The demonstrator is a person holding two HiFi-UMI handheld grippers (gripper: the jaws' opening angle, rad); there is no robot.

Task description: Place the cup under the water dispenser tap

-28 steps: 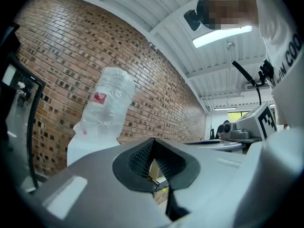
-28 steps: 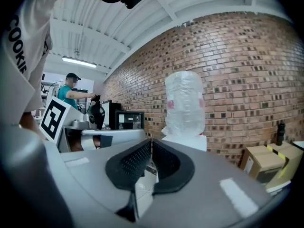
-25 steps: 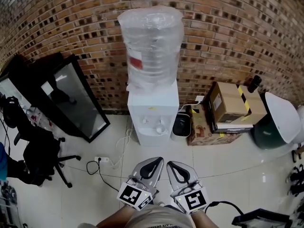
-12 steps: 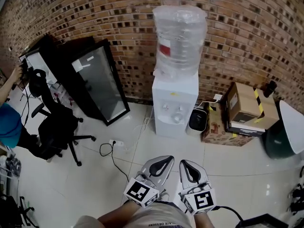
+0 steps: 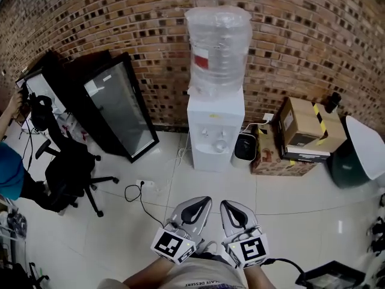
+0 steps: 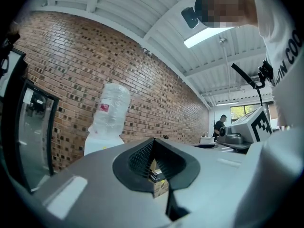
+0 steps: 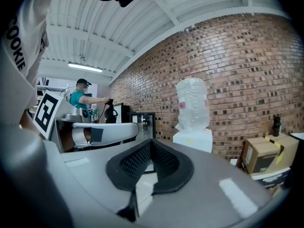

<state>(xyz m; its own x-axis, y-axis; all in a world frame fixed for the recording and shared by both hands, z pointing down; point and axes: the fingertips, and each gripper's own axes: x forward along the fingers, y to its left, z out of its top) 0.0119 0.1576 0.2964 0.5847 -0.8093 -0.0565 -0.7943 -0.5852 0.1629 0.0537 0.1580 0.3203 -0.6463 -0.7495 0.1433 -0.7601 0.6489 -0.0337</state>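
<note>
The fingers [image 6: 137, 158] of the left gripper [image 6: 153, 140] are pressing together with nothing between them, and the right gripper [image 7: 151, 141] is closed and empty likewise, so neither is carrying the cup. Compared with a second ago, both are sitting side by side low in the head view as before, while the water dispenser [image 5: 215, 125] is showing slightly smaller with more floor [image 5: 289, 221] ahead. By that, the approach is not closing in. Whether a cup is standing under the taps [image 5: 218, 143] is too small to tell. The straight line ahead is lying open. A cable [image 5: 141, 188] and an office chair [image 5: 69, 173] are crowding the left, and a black bin [image 5: 245, 147] and boxes [image 5: 304, 128] are flanking the dispenser's right.
</note>
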